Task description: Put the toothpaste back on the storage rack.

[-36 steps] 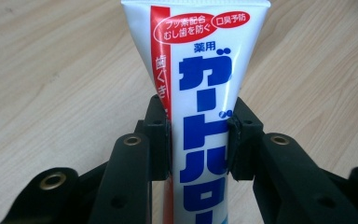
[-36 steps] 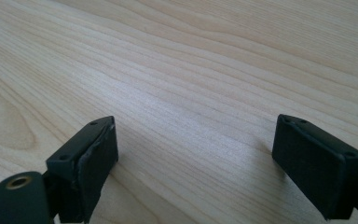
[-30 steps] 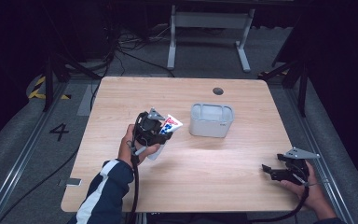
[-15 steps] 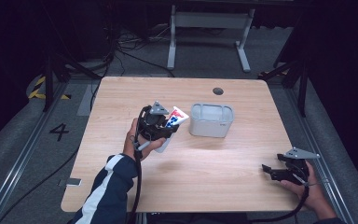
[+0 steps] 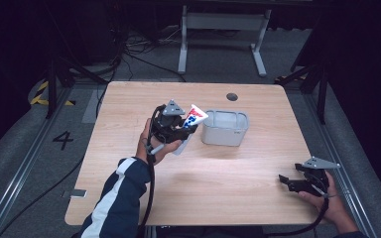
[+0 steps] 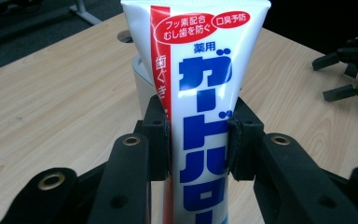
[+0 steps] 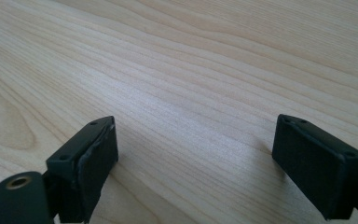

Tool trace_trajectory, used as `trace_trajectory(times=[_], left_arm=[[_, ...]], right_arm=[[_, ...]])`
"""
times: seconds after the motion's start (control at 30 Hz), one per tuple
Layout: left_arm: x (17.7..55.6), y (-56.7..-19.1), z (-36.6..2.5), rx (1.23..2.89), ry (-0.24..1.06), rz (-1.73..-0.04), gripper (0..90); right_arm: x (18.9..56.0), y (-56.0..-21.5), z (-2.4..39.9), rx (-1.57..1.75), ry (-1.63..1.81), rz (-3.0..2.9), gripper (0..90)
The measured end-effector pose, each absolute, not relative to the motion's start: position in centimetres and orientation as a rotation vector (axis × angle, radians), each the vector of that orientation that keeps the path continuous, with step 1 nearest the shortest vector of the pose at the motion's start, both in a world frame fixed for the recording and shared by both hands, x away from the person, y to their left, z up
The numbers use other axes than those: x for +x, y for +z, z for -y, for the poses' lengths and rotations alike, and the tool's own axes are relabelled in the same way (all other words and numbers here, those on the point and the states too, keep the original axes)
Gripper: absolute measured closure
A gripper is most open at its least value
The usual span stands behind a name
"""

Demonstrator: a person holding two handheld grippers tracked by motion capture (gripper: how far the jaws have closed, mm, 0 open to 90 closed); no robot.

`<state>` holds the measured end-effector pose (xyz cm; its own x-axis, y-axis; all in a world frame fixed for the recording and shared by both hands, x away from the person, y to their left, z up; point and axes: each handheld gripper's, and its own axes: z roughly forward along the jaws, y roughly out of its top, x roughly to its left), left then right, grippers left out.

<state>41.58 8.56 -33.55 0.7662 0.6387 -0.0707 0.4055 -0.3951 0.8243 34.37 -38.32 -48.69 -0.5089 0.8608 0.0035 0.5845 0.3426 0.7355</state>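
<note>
A white toothpaste tube [image 6: 200, 93] with a red stripe and blue lettering stands between the pads of my left gripper [image 6: 199, 135], which is shut on it. In the high view the left gripper [image 5: 188, 125] holds the tube [image 5: 194, 117] above the table, just left of a white rectangular bin [image 5: 224, 128]. The bin [image 6: 139, 74] shows partly behind the tube in the left gripper view. My right gripper [image 5: 288, 182] rests low near the table's front right corner, its jaws open with bare wood between them [image 7: 196, 140].
The wooden table [image 5: 203, 198] has a round dark cable hole [image 5: 232, 96] near its far edge. A metal stand [image 5: 223, 29] and cables lie on the floor beyond the table. The other gripper [image 6: 349, 70] shows far off in the left gripper view.
My left gripper has lifted the toothpaste tube and carried it to the right, closer to the white bin. The right gripper has stayed where it was.
</note>
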Motion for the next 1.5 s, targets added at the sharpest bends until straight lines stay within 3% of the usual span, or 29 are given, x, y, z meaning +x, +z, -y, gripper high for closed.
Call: trace_trajectory(times=[1.03, 1.5], left_arm=[[45.0, -29.8, -4.3, 1.933, 0.333, -0.719, 66.5], [46.6, -29.9, -2.6, 1.875, 0.365, -0.728, 66.5]], right_arm=[[34.4, -48.7, 38.3, 1.273, 0.978, -2.224, 14.6], [34.4, -48.7, 38.3, 1.276, 0.983, -2.224, 14.6]])
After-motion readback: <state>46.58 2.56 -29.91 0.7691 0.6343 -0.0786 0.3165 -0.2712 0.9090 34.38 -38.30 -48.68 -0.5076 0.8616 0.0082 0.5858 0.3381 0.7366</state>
